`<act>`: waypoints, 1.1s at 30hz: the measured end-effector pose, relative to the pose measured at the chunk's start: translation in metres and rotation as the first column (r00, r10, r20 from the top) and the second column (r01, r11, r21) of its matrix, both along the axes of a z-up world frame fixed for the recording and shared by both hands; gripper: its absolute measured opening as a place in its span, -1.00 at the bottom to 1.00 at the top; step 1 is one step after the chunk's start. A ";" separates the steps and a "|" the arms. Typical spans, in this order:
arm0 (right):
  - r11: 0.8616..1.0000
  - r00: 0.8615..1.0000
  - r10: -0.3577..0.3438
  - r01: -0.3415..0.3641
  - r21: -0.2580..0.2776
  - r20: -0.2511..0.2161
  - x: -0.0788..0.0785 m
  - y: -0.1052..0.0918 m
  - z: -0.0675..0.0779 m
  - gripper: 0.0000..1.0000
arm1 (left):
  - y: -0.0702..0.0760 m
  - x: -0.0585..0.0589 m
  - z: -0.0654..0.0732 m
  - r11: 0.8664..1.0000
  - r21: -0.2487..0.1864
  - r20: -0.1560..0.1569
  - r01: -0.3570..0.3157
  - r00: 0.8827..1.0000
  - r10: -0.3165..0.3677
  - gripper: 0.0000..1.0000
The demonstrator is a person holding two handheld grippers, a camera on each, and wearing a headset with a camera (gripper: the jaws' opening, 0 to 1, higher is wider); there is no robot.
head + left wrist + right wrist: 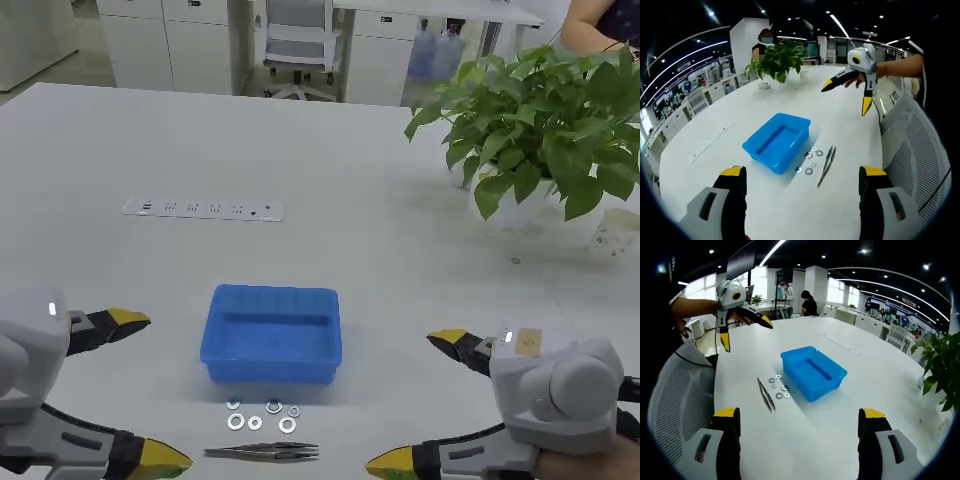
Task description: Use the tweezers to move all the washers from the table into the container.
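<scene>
Washers (262,415) clustered flat on the white table (380,200), just in front of the blue container (270,368), tweezers (262,452) lying beside them on the near side, left tool (165,390) and right tool (402,400) flanking, jaws spread wide, holding nothing.

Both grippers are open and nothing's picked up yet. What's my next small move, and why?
Probably lower the right gripper onto the tweezers and close on them. It and the left gripper are open and empty, the tweezers lie flat beside the washers, and the washers sit on the table outside the blue container.
</scene>
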State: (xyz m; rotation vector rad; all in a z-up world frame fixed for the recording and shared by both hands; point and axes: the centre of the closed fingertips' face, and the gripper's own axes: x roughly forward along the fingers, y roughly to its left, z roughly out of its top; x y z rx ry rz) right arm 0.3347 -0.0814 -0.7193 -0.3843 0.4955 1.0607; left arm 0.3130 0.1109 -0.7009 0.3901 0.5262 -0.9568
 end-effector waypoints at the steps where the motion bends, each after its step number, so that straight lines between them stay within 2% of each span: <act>1: 1.000 1.000 0.000 0.000 0.000 0.000 0.000 0.000 0.000 0.98 | 0.000 0.000 0.000 1.000 0.000 0.001 0.000 1.000 0.000 0.98; 25: 1.000 1.000 0.010 -0.010 -0.010 0.007 0.001 0.000 0.001 0.98 | 0.002 0.000 0.000 1.000 0.009 0.005 0.003 1.000 -0.003 0.98; 33: 0.998 0.999 0.048 -0.047 -0.032 0.017 0.001 0.002 0.001 0.92 | 0.001 -0.004 -0.005 0.999 0.032 -0.004 0.024 1.000 -0.024 0.98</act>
